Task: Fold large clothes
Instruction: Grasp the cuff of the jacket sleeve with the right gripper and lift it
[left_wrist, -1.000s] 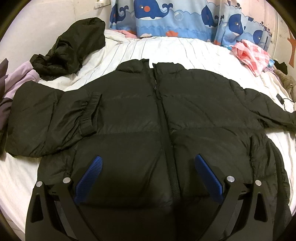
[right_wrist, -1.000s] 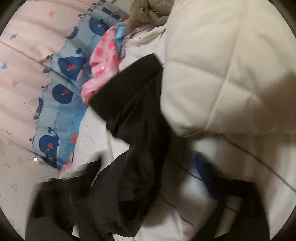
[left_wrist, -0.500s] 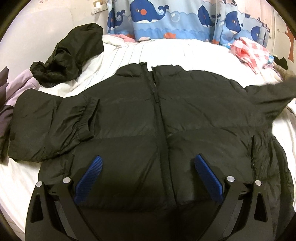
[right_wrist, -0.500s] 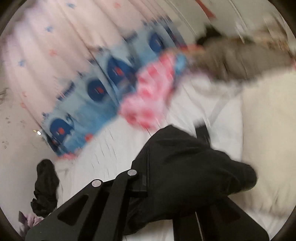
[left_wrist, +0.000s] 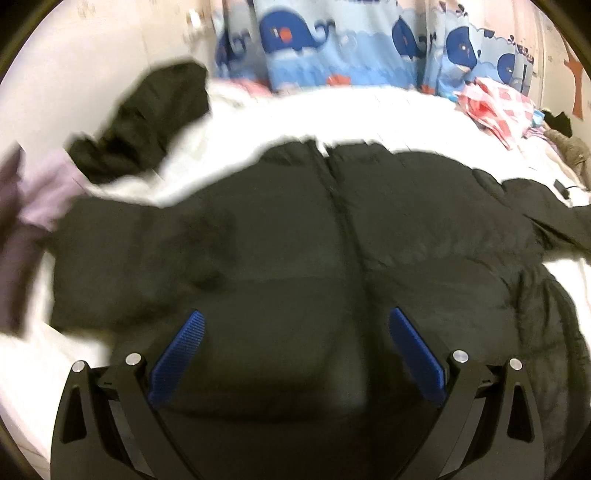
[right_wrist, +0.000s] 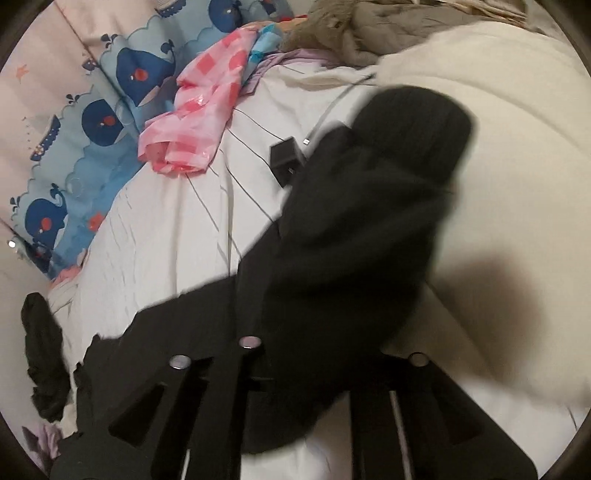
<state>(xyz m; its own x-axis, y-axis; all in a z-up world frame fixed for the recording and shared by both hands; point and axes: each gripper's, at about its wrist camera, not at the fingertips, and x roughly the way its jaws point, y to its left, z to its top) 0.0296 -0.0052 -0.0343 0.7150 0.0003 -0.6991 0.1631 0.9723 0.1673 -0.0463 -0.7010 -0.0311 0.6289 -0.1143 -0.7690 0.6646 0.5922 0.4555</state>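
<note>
From the left wrist, the black puffer jacket (left_wrist: 332, 236) lies front-up and zipped on the white bed (left_wrist: 332, 110), collar toward the whale-print curtain (left_wrist: 332, 40). One sleeve is folded in over the jacket's left side. The left gripper (left_wrist: 295, 350) hangs over the jacket's lower front with its blue pads (left_wrist: 177, 354) spread wide and nothing between them. A second dark garment (left_wrist: 140, 122) lies crumpled beyond the jacket's folded sleeve, toward the wall.

From the right wrist, the right gripper (right_wrist: 317, 350) has the jacket's other sleeve (right_wrist: 369, 221) bunched between its nearly closed jaws, which have just eased open a little after clamping. The knit cuff (right_wrist: 417, 122) points away, raised over the bed. Just beside the sleeve sit a small black charger block (right_wrist: 286, 158) and its cable; a pink checked cloth (right_wrist: 199, 110) lies farther off, toward the curtain.

The risk, as I judge it, is slippery padded fabric sliding out of a loosened grip mid-fold. The sleeve could also snag the charger cable, and the free left gripper pins nothing, so the jacket body may drag.
</note>
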